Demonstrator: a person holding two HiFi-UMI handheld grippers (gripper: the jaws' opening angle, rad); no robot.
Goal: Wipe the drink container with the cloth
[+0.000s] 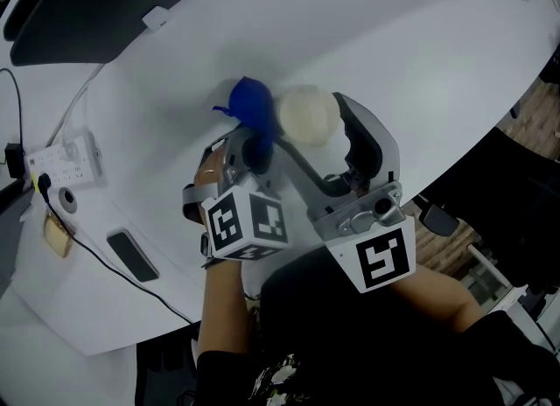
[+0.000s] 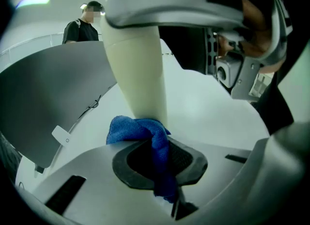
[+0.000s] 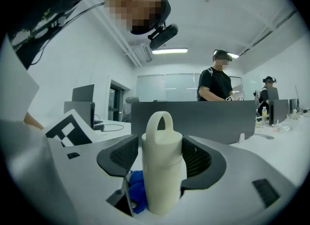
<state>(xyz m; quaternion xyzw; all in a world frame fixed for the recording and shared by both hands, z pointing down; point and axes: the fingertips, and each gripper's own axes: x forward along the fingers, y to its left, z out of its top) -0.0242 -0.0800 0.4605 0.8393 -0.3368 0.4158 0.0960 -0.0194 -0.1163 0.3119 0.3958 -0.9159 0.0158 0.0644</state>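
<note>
A cream drink container [image 1: 308,115] [image 3: 162,170] with a loop handle on its cap is held upright above the white table [image 1: 420,63]. My right gripper [image 1: 350,155] [image 3: 162,158] is shut on its body, one dark pad on each side. My left gripper [image 1: 254,146] [image 2: 162,163] is shut on a blue cloth [image 1: 252,107] [image 2: 145,132]. The bunched cloth presses against the container's [image 2: 140,69] left side. A bit of cloth [image 3: 135,190] shows low behind the container in the right gripper view.
A white power strip [image 1: 61,161] with a cable lies at the table's left. A dark flat device [image 1: 133,255] rests near the left front edge. A grey partition [image 2: 53,98] stands along the table's back. People stand in the background.
</note>
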